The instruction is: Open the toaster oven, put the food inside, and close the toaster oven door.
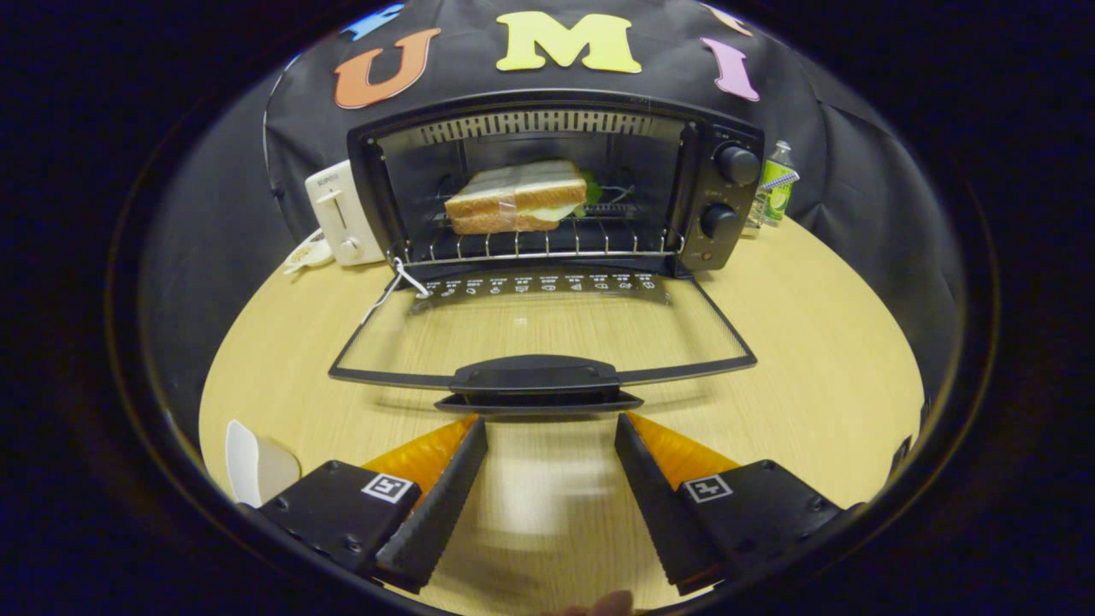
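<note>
a white plate (257,469) edge sits at lower left on the wooden table (813,342). a white toaster (342,214) stands upper left, just beside the black oven (556,184) at upper centre. the oven's glass door (539,338) hangs fully open, flat toward the gripper (552,428), handle (536,376) just ahead of the fingertips. a sandwich (516,197), toasted-looking bread with pale filling, wrapped in clear film, rests on the rack (547,244) inside. the gripper's fingers are apart, holding nothing. a bottle (777,184) stands upper right.
</note>
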Demonstrator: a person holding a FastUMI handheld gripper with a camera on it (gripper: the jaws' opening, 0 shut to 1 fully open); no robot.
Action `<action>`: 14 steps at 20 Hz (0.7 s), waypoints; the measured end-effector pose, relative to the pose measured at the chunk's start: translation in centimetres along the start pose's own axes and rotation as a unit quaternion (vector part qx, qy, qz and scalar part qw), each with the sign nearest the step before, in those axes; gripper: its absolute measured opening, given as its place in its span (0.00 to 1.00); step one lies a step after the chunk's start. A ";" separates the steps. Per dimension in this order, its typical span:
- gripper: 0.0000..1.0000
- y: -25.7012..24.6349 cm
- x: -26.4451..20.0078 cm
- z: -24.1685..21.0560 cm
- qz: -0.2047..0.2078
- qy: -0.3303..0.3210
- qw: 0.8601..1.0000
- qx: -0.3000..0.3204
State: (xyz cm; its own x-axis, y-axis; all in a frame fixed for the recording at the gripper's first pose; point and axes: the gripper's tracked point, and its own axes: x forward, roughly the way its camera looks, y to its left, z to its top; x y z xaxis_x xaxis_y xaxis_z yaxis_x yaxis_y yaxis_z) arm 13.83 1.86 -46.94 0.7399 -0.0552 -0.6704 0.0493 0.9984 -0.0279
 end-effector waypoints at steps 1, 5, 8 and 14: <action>0.99 0.0 -0.8 0.6 -0.002 -0.009 1.000 -0.002; 0.99 0.3 -3.1 5.2 -0.003 -0.052 0.999 -0.007; 0.99 0.6 -4.3 9.8 -0.003 -0.091 0.996 -0.025; 0.99 0.9 -9.0 20.4 0.001 -0.173 0.984 -0.037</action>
State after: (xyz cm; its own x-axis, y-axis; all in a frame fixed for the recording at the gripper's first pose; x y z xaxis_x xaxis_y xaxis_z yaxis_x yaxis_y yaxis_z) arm 20.91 2.95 -25.85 0.9246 -0.0416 -0.3787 0.0081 0.9959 -0.0896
